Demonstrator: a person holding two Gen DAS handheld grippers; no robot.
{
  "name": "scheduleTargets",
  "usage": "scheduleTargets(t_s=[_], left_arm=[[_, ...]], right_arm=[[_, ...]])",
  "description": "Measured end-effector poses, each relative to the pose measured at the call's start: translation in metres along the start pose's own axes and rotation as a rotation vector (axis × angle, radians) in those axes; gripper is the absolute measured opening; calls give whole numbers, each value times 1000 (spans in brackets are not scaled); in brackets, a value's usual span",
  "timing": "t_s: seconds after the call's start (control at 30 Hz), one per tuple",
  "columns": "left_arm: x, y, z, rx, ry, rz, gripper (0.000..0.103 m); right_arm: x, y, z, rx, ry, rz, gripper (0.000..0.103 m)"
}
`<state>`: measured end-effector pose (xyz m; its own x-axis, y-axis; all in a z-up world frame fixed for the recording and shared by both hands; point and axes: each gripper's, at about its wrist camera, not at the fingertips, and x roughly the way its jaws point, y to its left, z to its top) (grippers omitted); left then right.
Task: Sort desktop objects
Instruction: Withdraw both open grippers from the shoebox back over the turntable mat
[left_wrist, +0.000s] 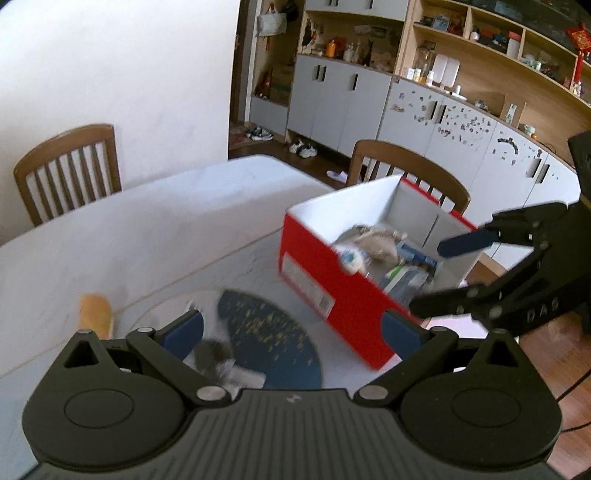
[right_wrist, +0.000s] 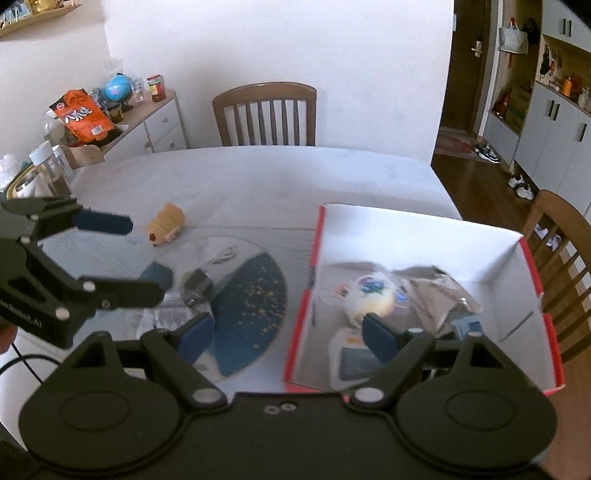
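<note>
A red shoebox (left_wrist: 325, 284) (right_wrist: 300, 325) with a white inside stands on the white table (left_wrist: 147, 229) and holds several items, among them a white printed ball (right_wrist: 369, 295) and a crumpled grey packet (right_wrist: 439, 295). To its left lie a dark blue fan with gold specks (left_wrist: 273, 332) (right_wrist: 247, 295), a small dark object (left_wrist: 212, 354) (right_wrist: 197, 284), a teal item (right_wrist: 157, 275), a white cable (right_wrist: 225, 254) and a tan plush toy (left_wrist: 96, 314) (right_wrist: 166, 223). My left gripper (left_wrist: 293, 332) (right_wrist: 122, 258) hovers open over the fan's side. My right gripper (right_wrist: 288, 336) (left_wrist: 443, 277) is open above the box's near edge, holding nothing.
Wooden chairs stand at the table's far side (right_wrist: 266, 114) and right side (left_wrist: 406, 170). A sideboard (right_wrist: 155, 122) with snack bags and jars is at the back left, and a lidded jar (right_wrist: 48, 166) stands by the table's left edge. Grey cabinets (left_wrist: 343, 103) line the far wall.
</note>
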<state>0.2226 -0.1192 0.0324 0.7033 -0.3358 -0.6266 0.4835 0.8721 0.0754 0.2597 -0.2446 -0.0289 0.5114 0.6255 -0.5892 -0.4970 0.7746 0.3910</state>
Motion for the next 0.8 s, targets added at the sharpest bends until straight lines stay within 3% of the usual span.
scheduleTargets(t_s=[0.37,0.8], left_arm=[[-3,41,-52,-27,60,-1,103],[15,55,-73,52,67,-51,103]], right_arm=[[23,43,5,27,-22,-17,88],[57,74,13,33,2,-32,88]])
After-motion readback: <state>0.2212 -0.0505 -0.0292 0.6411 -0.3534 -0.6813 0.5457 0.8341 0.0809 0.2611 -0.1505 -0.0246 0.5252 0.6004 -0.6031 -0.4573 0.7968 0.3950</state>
